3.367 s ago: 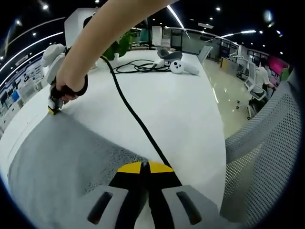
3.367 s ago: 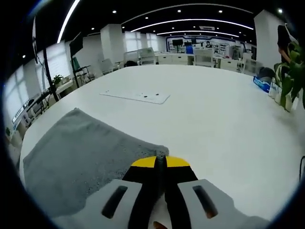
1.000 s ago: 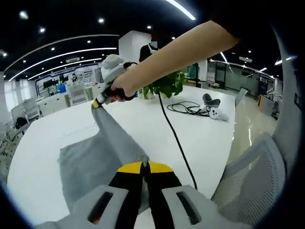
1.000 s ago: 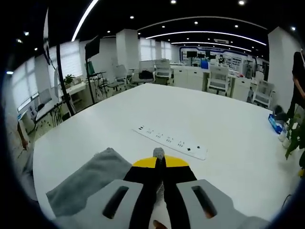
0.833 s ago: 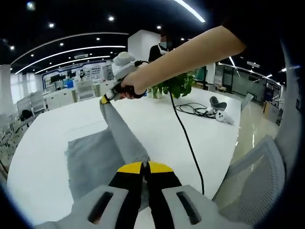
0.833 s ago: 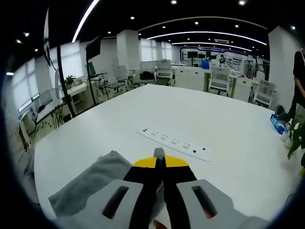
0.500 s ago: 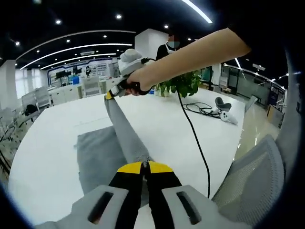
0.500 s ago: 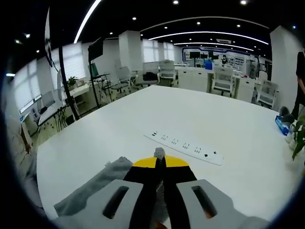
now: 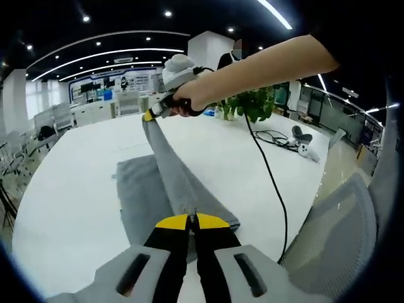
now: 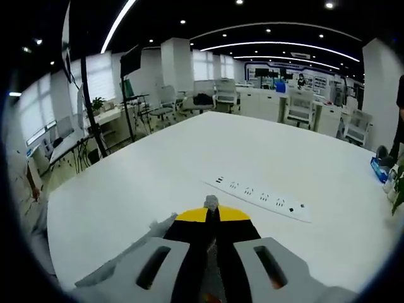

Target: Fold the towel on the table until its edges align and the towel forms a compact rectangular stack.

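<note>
Since the earlier frame you have carried the towel [image 9: 170,183] edge further across the table [image 9: 69,189]. Your left gripper [image 9: 191,222] is clamped on one corner. Your right gripper [image 10: 211,216], at 11 o'clock in the left gripper view, is clamped on another. A power strip [image 10: 262,198] lies at 1 o'clock.

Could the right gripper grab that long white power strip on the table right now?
Probably not: the right gripper is shut on the grey towel, so its jaws are busy, though the white power strip lies unblocked ahead.
</note>
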### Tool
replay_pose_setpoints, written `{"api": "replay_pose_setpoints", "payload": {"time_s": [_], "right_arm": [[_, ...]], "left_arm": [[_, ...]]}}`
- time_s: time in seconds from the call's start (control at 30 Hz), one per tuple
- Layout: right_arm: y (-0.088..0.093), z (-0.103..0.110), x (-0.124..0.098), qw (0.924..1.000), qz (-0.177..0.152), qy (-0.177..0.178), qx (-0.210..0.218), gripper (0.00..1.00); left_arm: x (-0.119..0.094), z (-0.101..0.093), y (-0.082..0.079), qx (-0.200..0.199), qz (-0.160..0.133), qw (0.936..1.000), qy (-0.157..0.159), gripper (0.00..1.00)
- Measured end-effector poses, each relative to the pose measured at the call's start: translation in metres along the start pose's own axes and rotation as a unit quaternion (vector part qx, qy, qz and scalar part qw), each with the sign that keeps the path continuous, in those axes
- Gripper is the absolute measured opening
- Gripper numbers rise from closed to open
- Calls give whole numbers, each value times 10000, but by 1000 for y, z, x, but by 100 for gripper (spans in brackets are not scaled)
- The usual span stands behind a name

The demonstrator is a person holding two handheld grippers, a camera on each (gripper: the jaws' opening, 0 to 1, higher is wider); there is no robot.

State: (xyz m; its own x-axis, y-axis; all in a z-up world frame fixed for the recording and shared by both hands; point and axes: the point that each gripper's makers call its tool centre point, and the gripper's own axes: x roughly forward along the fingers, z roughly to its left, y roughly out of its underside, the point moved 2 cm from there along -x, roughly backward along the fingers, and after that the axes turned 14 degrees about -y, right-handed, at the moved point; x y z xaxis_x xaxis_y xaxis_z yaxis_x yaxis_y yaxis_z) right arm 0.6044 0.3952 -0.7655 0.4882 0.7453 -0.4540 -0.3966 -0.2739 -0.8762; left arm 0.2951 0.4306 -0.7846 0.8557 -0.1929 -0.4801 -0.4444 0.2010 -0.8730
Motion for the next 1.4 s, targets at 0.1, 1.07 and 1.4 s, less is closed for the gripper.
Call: {"api": "replay_pose_setpoints", "payload": {"time_s": [0.1, 1.07, 1.4], "right_arm": [[-1, 5, 8, 10000, 31, 25, -49, 1], [47, 39, 83, 9979, 575, -254, -170, 2], [51, 43, 97, 9970, 499, -568, -167, 7]], "left_arm": [[-1, 7, 4, -69, 35, 10000, -12, 3], [15, 54, 94, -1654, 1054, 9803, -216, 3], [20, 56, 104, -1782, 1197, 9765, -170, 6]]}}
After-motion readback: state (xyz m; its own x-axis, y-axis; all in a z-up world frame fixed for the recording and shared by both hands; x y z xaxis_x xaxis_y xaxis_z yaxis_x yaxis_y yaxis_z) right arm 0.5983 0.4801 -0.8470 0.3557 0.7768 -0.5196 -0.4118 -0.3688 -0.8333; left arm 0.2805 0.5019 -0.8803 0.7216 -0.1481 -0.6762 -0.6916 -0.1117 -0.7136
